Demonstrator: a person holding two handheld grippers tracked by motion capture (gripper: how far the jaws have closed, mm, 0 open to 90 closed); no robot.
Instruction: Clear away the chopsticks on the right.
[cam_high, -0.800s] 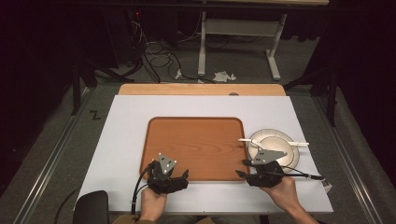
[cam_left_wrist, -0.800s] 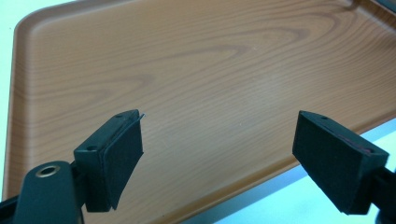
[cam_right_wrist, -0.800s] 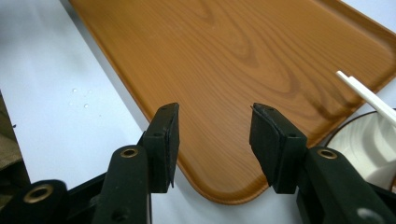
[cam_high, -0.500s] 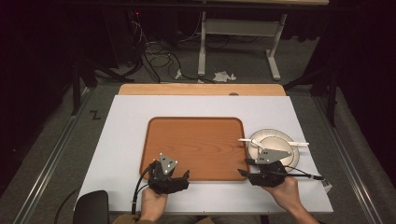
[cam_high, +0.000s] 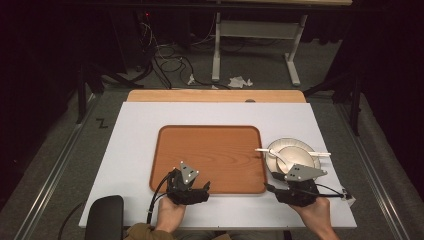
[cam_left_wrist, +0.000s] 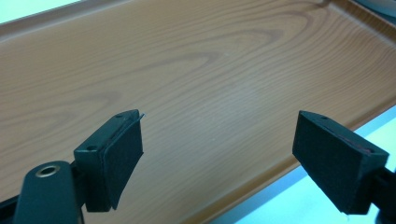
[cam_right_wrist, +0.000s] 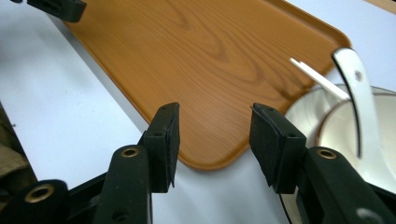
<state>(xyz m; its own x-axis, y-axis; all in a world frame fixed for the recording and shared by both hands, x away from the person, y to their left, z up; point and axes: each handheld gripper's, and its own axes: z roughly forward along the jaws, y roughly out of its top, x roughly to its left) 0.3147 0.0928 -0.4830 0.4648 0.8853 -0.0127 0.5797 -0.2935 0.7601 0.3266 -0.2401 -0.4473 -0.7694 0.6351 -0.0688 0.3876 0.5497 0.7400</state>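
A wood-grain tray (cam_high: 210, 150) lies bare in the middle of the white table. To its right stands a white plate (cam_high: 310, 150) with a bowl (cam_high: 295, 159) in it, a white spoon (cam_high: 277, 155) and white chopsticks (cam_high: 320, 153) resting across them. My left gripper (cam_high: 190, 182) hovers at the tray's near edge, its jaws wide open over bare tray (cam_left_wrist: 217, 121). My right gripper (cam_high: 285, 181) sits near the tray's near right corner, just in front of the plate; it is open with nothing between its jaws (cam_right_wrist: 215, 112). The right gripper view shows the plate (cam_right_wrist: 303, 107), the spoon (cam_right_wrist: 359, 93) and the chopsticks (cam_right_wrist: 317, 77) close by.
A wooden board (cam_high: 215, 96) lies along the table's far edge. A black pad (cam_high: 102, 217) sits at the near left corner. A cable and a small white piece (cam_high: 347, 197) lie by the right hand. Table legs and loose cables stand on the floor beyond.
My right gripper has drifted slightly to the right, along the near side of the plate. The left gripper has stayed where it was.
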